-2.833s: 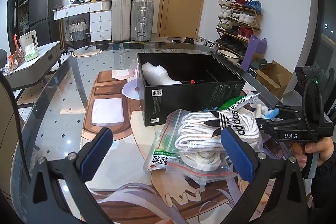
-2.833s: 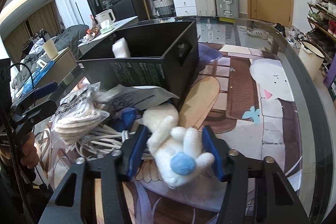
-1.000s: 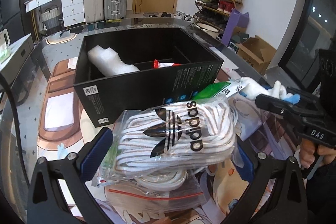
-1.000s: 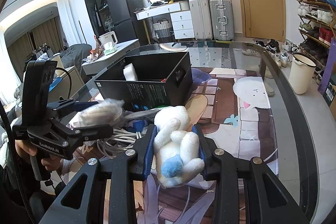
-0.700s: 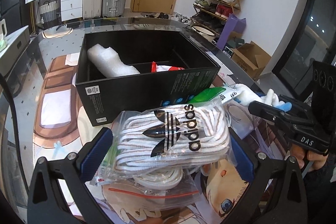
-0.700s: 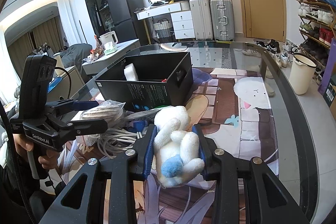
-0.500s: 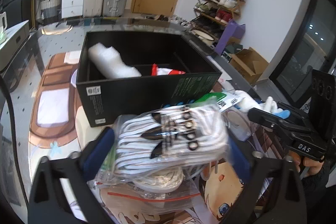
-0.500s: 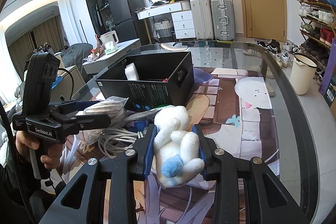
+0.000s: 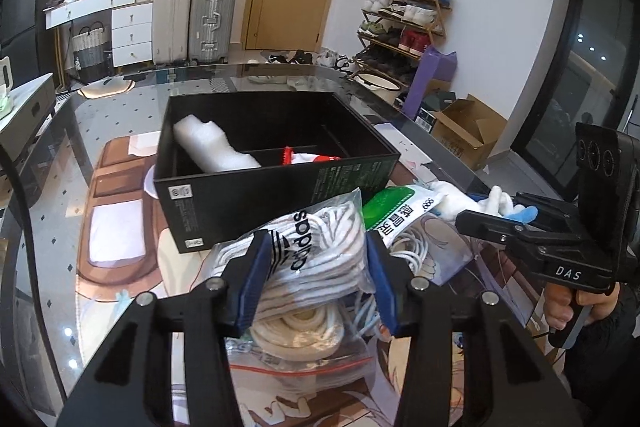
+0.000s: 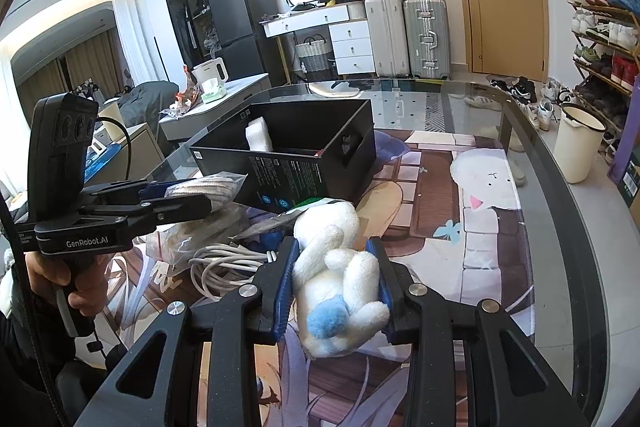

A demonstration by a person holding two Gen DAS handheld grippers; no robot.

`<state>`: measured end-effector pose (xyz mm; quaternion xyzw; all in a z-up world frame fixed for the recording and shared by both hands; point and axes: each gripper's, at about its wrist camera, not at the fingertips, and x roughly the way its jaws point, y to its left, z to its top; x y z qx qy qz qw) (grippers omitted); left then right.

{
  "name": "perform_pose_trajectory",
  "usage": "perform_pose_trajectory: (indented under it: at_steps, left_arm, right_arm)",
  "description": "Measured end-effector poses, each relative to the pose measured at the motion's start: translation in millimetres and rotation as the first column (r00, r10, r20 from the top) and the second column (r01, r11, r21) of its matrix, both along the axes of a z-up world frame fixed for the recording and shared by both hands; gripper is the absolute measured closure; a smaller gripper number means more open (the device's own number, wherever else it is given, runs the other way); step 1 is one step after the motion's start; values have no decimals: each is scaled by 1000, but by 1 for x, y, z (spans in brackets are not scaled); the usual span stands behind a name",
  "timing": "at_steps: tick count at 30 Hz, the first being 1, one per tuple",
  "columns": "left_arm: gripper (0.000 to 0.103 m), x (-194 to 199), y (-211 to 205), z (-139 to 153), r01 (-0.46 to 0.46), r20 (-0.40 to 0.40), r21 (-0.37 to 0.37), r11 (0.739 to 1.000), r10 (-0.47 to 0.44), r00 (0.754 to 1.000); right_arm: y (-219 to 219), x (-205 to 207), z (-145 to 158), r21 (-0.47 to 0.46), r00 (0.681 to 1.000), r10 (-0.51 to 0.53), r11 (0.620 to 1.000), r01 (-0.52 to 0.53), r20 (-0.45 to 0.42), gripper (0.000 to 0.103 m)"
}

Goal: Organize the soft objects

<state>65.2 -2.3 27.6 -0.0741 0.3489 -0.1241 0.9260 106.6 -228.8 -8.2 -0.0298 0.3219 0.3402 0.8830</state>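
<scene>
Blue-padded jaws of the left gripper were closing on a bagged bundle of Adidas laces before the black box; the right gripper clamped a white plush toy above the table.

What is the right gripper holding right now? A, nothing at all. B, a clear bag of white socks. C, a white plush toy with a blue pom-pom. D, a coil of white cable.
C: in the right wrist view the right gripper has both blue pads pressed against the white plush toy, whose blue pom-pom faces the camera.
</scene>
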Motion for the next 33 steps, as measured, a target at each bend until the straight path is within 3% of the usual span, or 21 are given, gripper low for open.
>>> perform_pose_trajectory:
  at_steps: [8, 13, 15, 33]
  left_arm:
    - [46, -3, 2, -3, -20, -4, 42, 999, 20, 1000]
    - [33, -11, 4, -6, -31, -9, 74, 997, 32, 999]
    - [19, -17, 7, -6, -46, -1, 82, 996, 47, 999]
    - [16, -35, 16, -33, -36, -76, 125, 991, 45, 996]
  right_arm:
    - [0, 0, 0, -1, 1000, 1, 1000, -1, 0, 68]
    - [0, 0, 1, 1, 1000, 0, 1000, 0, 1, 68]
    - [-1, -1, 1, 1, 1000, -1, 1000, 1, 0, 68]
    - [-1, -4, 2, -8, 1000, 11, 1000, -11, -1, 68]
